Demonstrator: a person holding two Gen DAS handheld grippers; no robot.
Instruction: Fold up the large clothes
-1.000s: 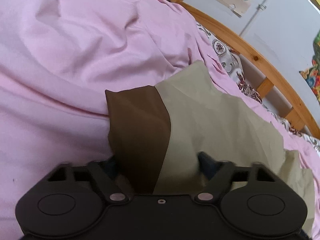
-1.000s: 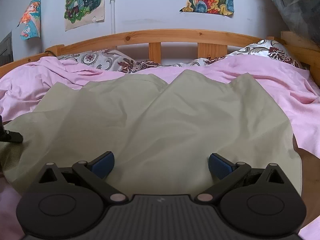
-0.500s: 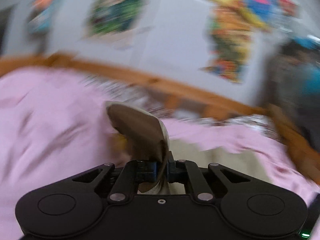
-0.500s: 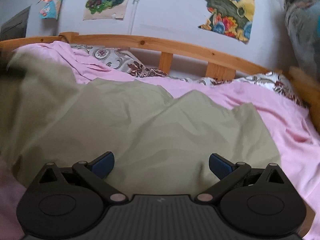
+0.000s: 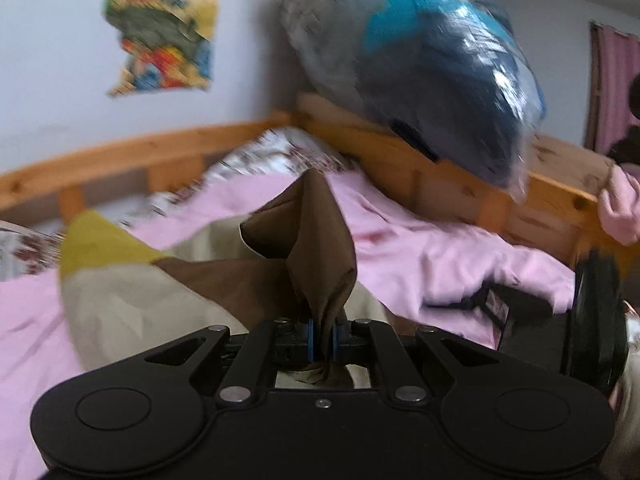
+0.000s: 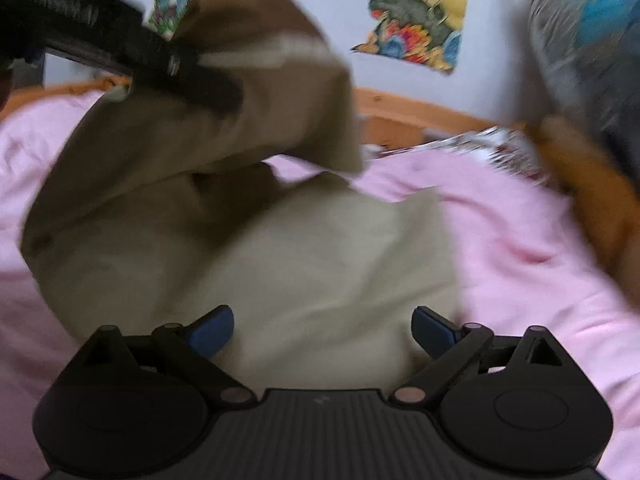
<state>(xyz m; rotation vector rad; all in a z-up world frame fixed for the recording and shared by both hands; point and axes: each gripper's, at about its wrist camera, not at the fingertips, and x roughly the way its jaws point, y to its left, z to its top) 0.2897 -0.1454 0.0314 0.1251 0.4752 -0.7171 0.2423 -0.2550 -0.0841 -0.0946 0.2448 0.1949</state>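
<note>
The left gripper [image 5: 323, 340] is clenched on a bunched corner of the olive-beige garment [image 6: 320, 264], the fabric pinched between its blue pads [image 5: 310, 338] and rising ahead of them in a brown-shadowed peak [image 5: 316, 240]. Seen from the right wrist view, that same gripper [image 6: 192, 68] sits high and to the upper left, with the lifted flap [image 6: 256, 92] draped from it and curling over toward the right. The rest of the garment lies flat on the pink bedsheet [image 6: 520, 248], directly ahead of and partly beneath the right gripper [image 6: 322, 326].

The right gripper's jaws stand wide and are just beginning to close; cloth lies under them, but the pads [image 6: 212, 328] press on nothing. Beyond the garment run the wooden bed rail [image 6: 420, 110] and a patterned pillow [image 6: 492, 144].

The fold seems to be mid-swing: the raised corner has to travel from the left side across to the right, so the crease will likely run away from the tongs toward the rail (the garment's long axis is hard to judge through the blur). The left hand carries the moving edge, while the right is nearer the flat half and the near hem, and is well placed either to pin that part or to take a second corner. The landing zone lies ahead and right of the left tongs, on the bare beige panel.
</note>
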